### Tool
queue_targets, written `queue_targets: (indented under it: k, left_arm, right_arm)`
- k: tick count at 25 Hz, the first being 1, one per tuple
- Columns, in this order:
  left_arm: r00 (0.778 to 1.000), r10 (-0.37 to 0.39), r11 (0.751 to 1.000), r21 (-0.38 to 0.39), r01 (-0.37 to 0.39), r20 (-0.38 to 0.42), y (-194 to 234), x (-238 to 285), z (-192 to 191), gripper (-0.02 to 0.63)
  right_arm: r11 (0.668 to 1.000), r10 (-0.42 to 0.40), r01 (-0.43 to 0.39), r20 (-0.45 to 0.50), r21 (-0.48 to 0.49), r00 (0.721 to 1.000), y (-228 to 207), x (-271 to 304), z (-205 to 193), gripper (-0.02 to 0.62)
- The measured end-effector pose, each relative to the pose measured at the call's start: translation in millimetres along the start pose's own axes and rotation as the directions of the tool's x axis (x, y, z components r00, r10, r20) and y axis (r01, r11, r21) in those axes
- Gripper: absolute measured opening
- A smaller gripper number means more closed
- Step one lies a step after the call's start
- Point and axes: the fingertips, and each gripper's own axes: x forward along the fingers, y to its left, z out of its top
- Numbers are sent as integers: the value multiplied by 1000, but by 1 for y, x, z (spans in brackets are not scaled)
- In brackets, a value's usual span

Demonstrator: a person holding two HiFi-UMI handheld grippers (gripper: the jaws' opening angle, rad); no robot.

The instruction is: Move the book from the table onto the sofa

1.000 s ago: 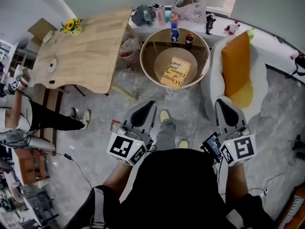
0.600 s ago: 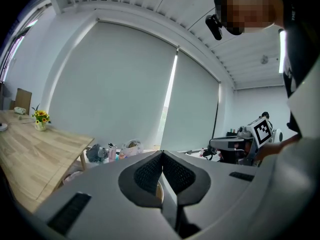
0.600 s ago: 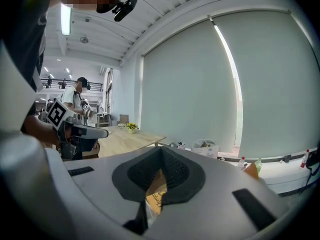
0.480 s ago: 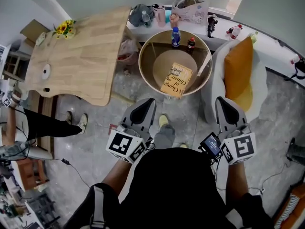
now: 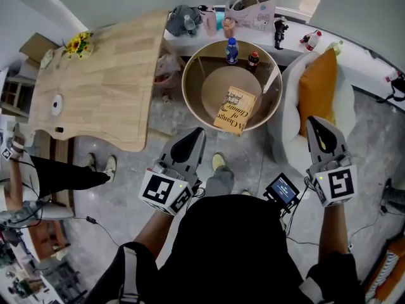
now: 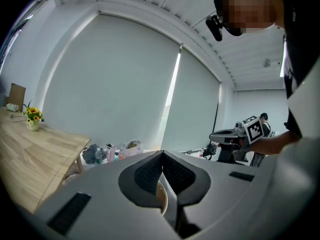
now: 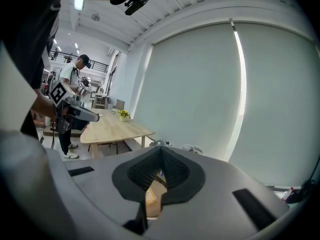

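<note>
A yellow book (image 5: 234, 110) lies flat on the round brown table (image 5: 193, 87) ahead of me. My left gripper (image 5: 192, 139) hangs shut below the table's near edge with nothing in it; its pads meet at the tip in the left gripper view (image 6: 162, 155). To the right, my right gripper (image 5: 323, 126) is shut and empty over the white sofa (image 5: 288, 122), beside the orange cushion (image 5: 314, 88). Through the slit under the closed pads in the right gripper view (image 7: 161, 151) a bit of the book (image 7: 152, 196) shows.
Two bottles (image 5: 232, 49) stand at the table's far rim. A long wooden table (image 5: 95, 84) with a flower pot (image 5: 74, 44) fills the left. A shelf with bags and small items (image 5: 253, 11) runs along the back wall. Another person (image 5: 38, 170) stands at far left.
Both grippers have moved toward the round table. The right one has swung out to the right and rolled, now over the sofa's front. The table and book sit closer to me.
</note>
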Motion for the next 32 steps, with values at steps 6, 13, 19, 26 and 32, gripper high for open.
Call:
queue_targets:
  k: [6, 13, 19, 26, 32]
  left_arm:
    - [1000, -20, 1000, -5, 20, -9, 14, 10, 1, 14]
    - [1000, -28, 999, -18, 28, -9, 24, 16, 1, 14]
    - [999, -32, 999, -36, 32, -10, 45, 16, 1, 14]
    - [999, -47, 998, -49, 47, 2, 68, 21, 3, 14]
    - [999, -42, 997, -59, 44, 24, 93, 23, 8, 14]
  right_arm:
    - [999, -24, 19, -146, -41, 989, -25, -5, -26, 6]
    - [995, 32, -17, -146, 102, 989, 20, 26, -64, 6]
    - [975, 149, -120, -151, 188, 977, 68, 56, -70, 6]
    - [973, 159, -138, -104, 185, 982, 77, 90, -54, 6]
    - [973, 173, -148, -133, 179, 976, 82, 108, -46, 6]
